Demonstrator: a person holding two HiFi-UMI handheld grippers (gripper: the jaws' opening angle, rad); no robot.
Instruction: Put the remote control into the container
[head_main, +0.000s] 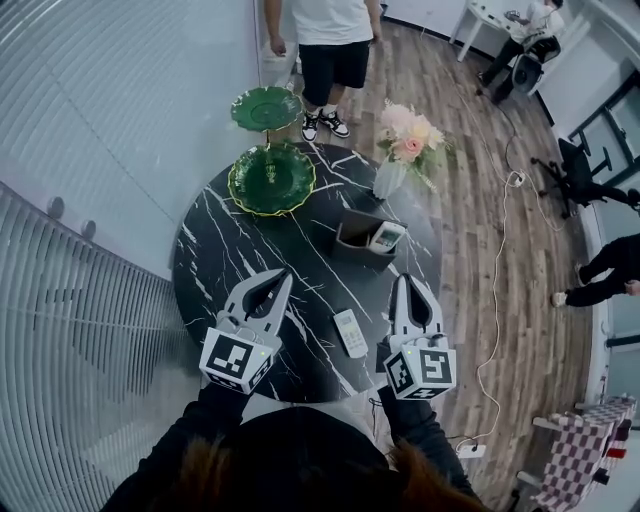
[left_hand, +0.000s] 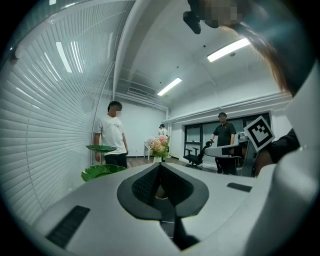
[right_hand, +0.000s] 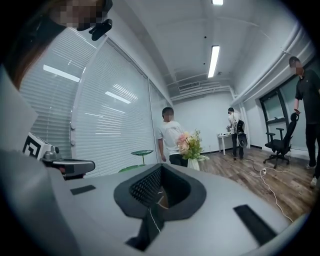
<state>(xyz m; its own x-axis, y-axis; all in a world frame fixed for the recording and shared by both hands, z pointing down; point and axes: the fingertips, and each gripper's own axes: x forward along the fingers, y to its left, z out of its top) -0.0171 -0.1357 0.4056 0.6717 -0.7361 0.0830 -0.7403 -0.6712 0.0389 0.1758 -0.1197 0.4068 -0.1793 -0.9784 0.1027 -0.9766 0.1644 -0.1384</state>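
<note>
A white remote control (head_main: 349, 332) lies flat on the black marble table (head_main: 215, 260), near its front edge, between my two grippers. Farther back stands the dark container (head_main: 352, 241), with another white remote (head_main: 386, 237) leaning inside it. My left gripper (head_main: 283, 275) hovers left of the loose remote, shut and empty. To the remote's right my right gripper (head_main: 405, 280) is also shut with nothing in it. In both gripper views the jaws meet at the tips, left gripper (left_hand: 160, 167) and right gripper (right_hand: 161, 169), and point level across the room. The remote is hidden there.
Two green plates sit at the back left, one (head_main: 271, 178) on the table and one (head_main: 265, 108) on a stand. A vase of flowers (head_main: 405, 140) stands at the table's back right. A person (head_main: 332, 40) stands beyond the table. A white cable (head_main: 497, 290) runs along the floor at the right.
</note>
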